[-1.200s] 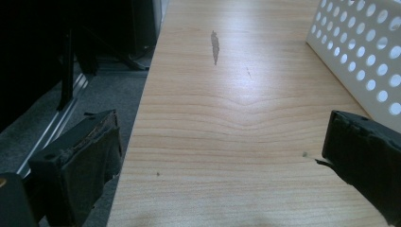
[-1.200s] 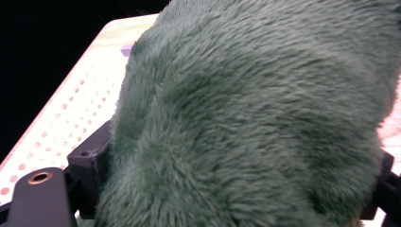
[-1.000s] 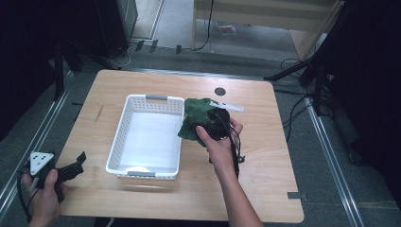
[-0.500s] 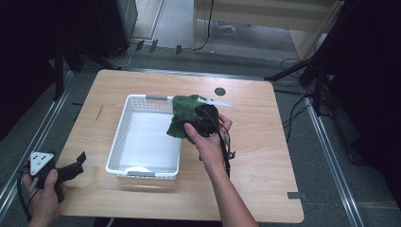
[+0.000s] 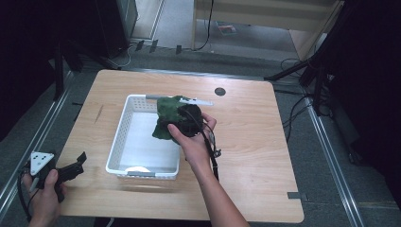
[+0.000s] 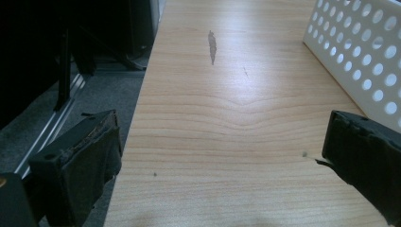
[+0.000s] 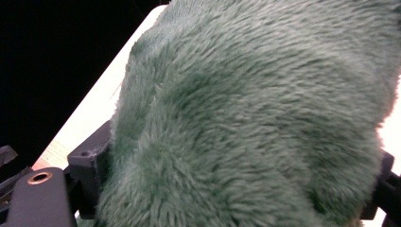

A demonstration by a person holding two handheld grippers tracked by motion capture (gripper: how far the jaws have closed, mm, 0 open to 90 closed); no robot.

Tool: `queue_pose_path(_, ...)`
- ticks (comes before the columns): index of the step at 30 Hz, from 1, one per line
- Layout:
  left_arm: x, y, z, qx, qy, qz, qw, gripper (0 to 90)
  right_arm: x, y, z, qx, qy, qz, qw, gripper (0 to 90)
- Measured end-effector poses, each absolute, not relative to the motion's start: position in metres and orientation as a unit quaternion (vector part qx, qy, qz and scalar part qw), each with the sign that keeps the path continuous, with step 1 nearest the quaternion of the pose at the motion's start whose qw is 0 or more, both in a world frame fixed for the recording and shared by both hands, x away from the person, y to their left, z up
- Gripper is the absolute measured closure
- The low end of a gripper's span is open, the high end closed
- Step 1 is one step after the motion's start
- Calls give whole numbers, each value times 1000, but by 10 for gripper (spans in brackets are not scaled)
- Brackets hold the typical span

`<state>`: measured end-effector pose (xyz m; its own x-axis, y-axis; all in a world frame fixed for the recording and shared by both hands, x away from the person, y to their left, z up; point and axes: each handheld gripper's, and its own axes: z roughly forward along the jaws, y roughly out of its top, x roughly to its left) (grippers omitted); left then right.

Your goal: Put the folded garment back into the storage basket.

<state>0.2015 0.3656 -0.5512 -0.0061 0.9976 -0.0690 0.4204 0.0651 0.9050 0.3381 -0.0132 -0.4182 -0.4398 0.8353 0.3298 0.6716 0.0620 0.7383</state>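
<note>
- A green plush cloth (image 5: 166,119) is held by the right tongs (image 5: 189,120) over the right rim of the white perforated basket (image 5: 122,137), near its far right corner; part of the cloth hangs inside the rim.
- In the right gripper view the green plush cloth (image 7: 265,118) is seen pressed between the two black jaws, which are clenched on it from either side.
- The right hand (image 5: 191,142) is wrapped around the tongs' body, and a black cable (image 5: 211,151) trails from it across the bench (image 5: 255,142) toward the near edge.
- The left tongs (image 5: 71,168) are held by the left hand (image 5: 45,196) at the near left corner of the bench, well apart from the basket's left wall.
- In the left gripper view the left tongs (image 6: 222,156) are seen released, jaws spread wide with bare bench (image 6: 227,118) between them; the left jaw hangs just past the bench's left edge, over the grey floor (image 6: 108,94).
- The basket (image 6: 364,56) is seen in that view just beyond the right jaw, its holed wall apart from it.
- The basket floor is mostly bare; something pale lies at its near end, too small to be identified.
- A strip of bare bench is left between the basket and the left edge, and a wider bare area lies to the right of the right hand, out to the right edge.
- A small dark round disc (image 5: 220,91) is set in the bench near the far edge, beyond the cloth.
</note>
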Motion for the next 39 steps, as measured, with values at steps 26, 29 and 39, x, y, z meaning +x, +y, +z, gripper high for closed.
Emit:
queue_pose_path(26,202,365,-551,582,608,360,401,1,343,50,-465,517,743,417,80,147)
queue_pose_path(29,202,365,-551,582,608,360,401,1,344,54,-473,518,746,410,85,144)
queue_pose_path(39,202,365,-551,583,608,360,401,1,347,67,-490,529,753,384,77,136)
